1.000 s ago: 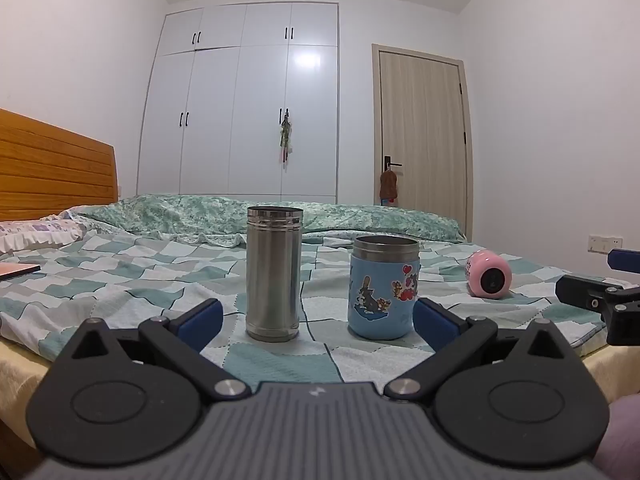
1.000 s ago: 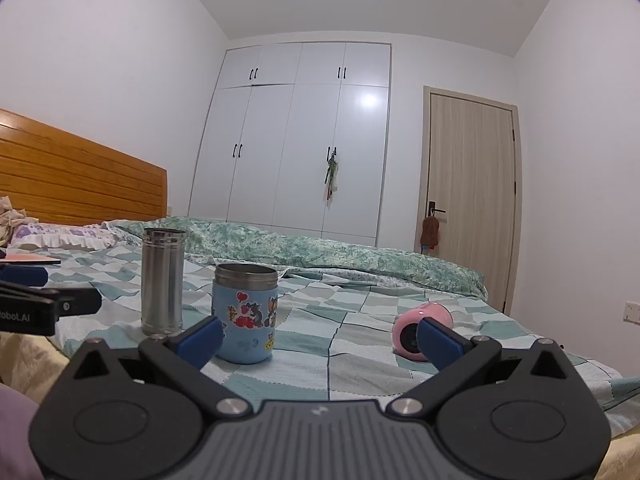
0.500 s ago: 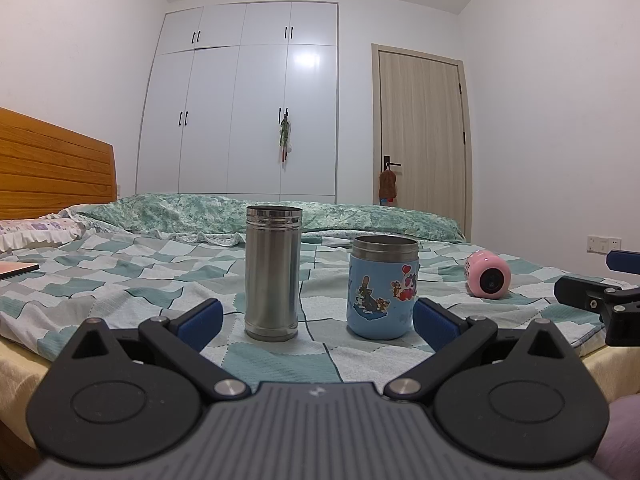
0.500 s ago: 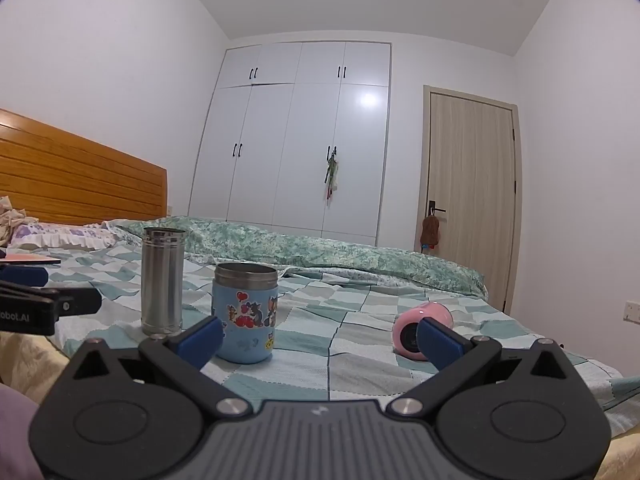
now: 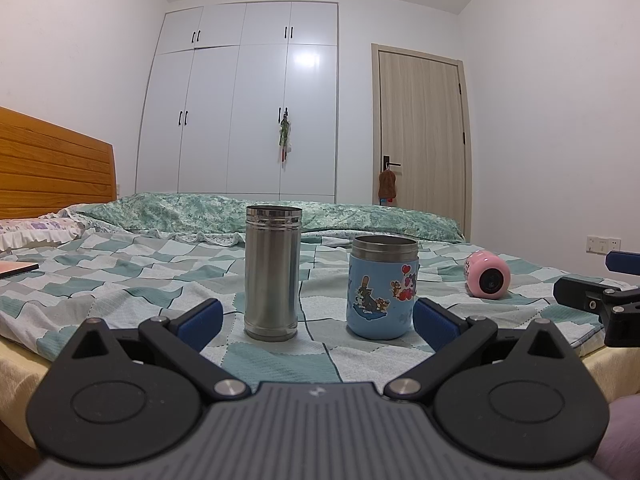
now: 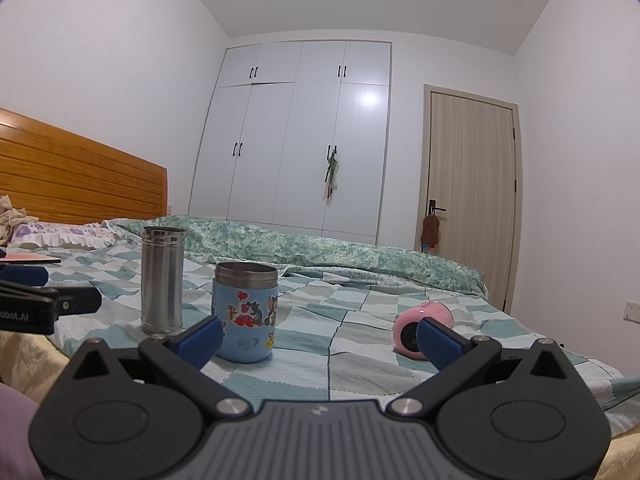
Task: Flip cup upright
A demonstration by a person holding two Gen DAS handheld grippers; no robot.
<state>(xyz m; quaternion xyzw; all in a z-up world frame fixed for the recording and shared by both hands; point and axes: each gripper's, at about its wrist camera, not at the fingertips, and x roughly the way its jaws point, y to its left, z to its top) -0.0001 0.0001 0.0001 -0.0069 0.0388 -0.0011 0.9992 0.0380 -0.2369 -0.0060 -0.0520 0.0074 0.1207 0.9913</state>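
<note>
A pink cup (image 5: 486, 274) lies on its side on the checked bedspread, at the right; it also shows in the right wrist view (image 6: 420, 330), partly behind my right fingertip. A tall steel cup (image 5: 272, 278) and a blue cartoon cup (image 5: 382, 287) stand upright, also seen from the right wrist as the steel cup (image 6: 163, 275) and blue cup (image 6: 245, 312). My left gripper (image 5: 316, 322) is open and empty, just short of the two upright cups. My right gripper (image 6: 319, 338) is open and empty, short of the pink cup.
The bedspread (image 5: 120, 280) covers the bed, with a green duvet (image 5: 240, 212) bunched behind the cups. A wooden headboard (image 5: 48, 172) is at the left. A wardrobe (image 5: 256, 100) and door (image 5: 420, 136) stand beyond. A flat pinkish book (image 5: 16, 268) lies far left.
</note>
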